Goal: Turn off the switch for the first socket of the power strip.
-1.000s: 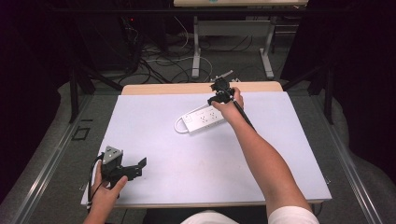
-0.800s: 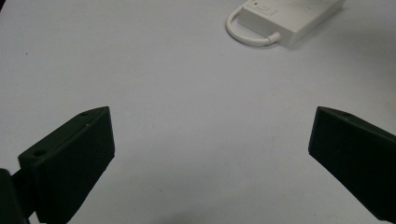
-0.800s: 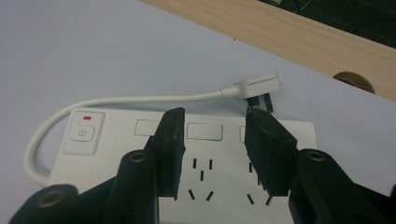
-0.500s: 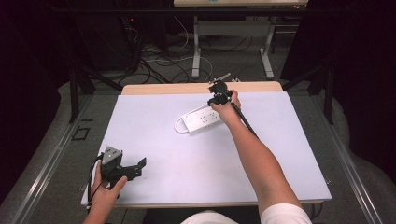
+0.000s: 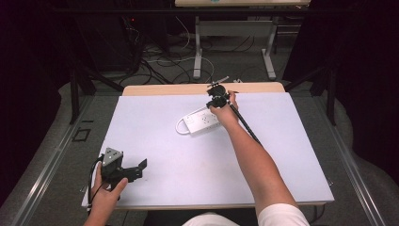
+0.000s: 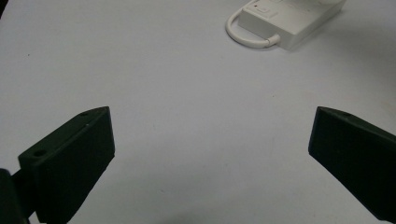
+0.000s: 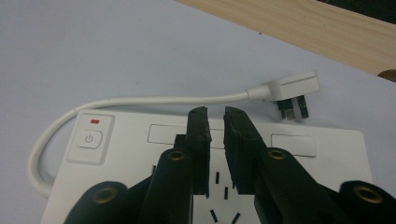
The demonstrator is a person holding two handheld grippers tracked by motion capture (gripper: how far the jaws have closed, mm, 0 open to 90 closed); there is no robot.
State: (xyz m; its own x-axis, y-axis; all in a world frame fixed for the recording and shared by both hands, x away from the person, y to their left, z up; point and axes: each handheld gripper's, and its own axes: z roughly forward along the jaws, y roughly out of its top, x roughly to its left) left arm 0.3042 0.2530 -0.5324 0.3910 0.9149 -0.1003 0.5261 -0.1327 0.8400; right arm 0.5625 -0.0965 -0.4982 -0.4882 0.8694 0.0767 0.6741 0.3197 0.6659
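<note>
High view, strip: the white power strip (image 5: 202,120) sits on the white mat (image 5: 155,117), a bit back of the middle. Its long axis runs diagonally, near-left to far-right, and its cord (image 5: 180,126) loops off the near-left end.
High view, right gripper: the right gripper (image 5: 217,100) is right over the strip's far-right end, pointing down at it; can't make out the jaws from up here.
High view, left gripper: the left gripper (image 5: 134,169) is at the mat's near-left corner, well apart from the strip, aimed across the mat.
Left gripper view, jaws: spread wide, nothing between them, just bare mat (image 6: 187,116).
Left gripper view, strip: only the strip's cord end (image 6: 292,21) pokes in at the top right, with the cord loop (image 6: 245,35).
Right gripper view, jaws: nearly together with a thin gap, gripping nothing; they've just been closing, and they hang over the strip's socket face (image 7: 299,186).
Right gripper view, extras: close up you get the power button (image 7: 89,138) with a red mark above it, the socket slots, and the plug (image 7: 292,91) lying on the mat just behind the strip, prongs pointing right.
Right gripper view, table: a wood table edge (image 7: 303,23) runs past the mat.
</note>
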